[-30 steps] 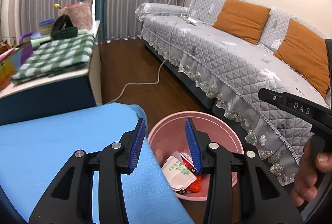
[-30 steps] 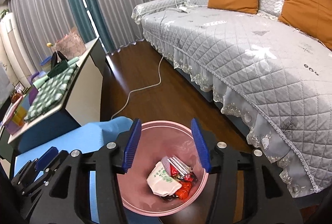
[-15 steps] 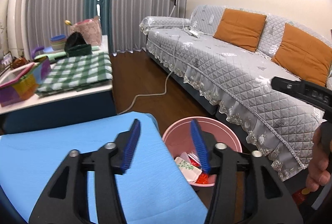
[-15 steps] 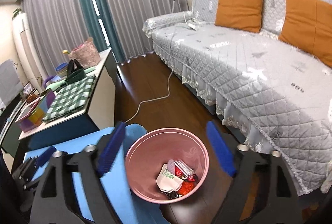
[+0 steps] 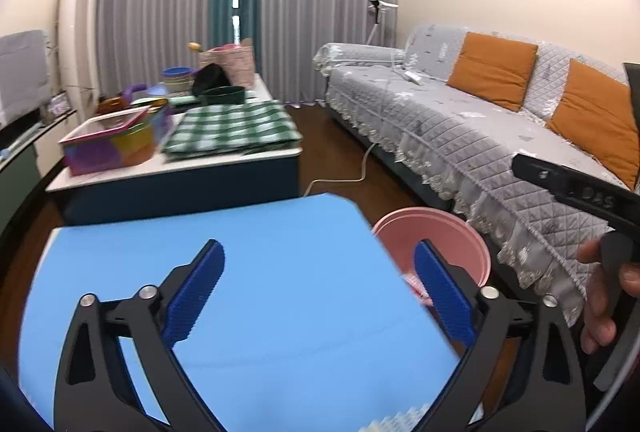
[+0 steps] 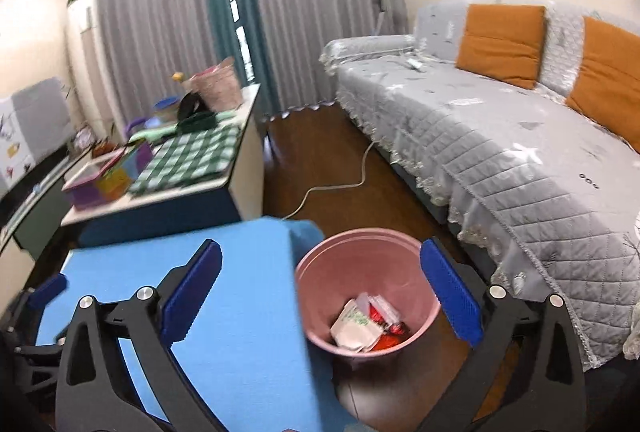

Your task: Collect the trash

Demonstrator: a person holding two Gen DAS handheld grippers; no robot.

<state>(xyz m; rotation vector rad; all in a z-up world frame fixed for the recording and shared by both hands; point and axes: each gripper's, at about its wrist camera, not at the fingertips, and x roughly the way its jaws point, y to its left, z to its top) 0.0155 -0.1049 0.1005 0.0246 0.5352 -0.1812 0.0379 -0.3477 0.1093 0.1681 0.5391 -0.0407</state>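
Note:
A pink bin (image 6: 360,236) stands on the wood floor between the blue tabletop (image 6: 240,272) and the sofa. Inside it lie trash pieces (image 6: 362,324): a white packet and red wrappers. My right gripper (image 6: 320,264) hovers above and behind the bin, its jaws opening wide with nothing between them. My left gripper (image 5: 318,264) hangs over the blue tabletop (image 5: 260,252), its jaws also opening and bare. The bin (image 5: 440,232) shows to its right, half hidden by the table edge. A hand (image 5: 600,304) holds the right gripper's black body at the right edge.
A grey quilted sofa (image 6: 500,151) with orange cushions (image 6: 500,39) runs along the right. A low table (image 5: 180,167) behind carries a green checked cloth (image 5: 232,127), a coloured box (image 5: 112,139) and bowls. A white cable (image 6: 332,187) crosses the floor.
Both grippers pulled back and upward from the bin while their jaws spread wide. The bin now looks smaller and farther off, and the trash stays inside it.

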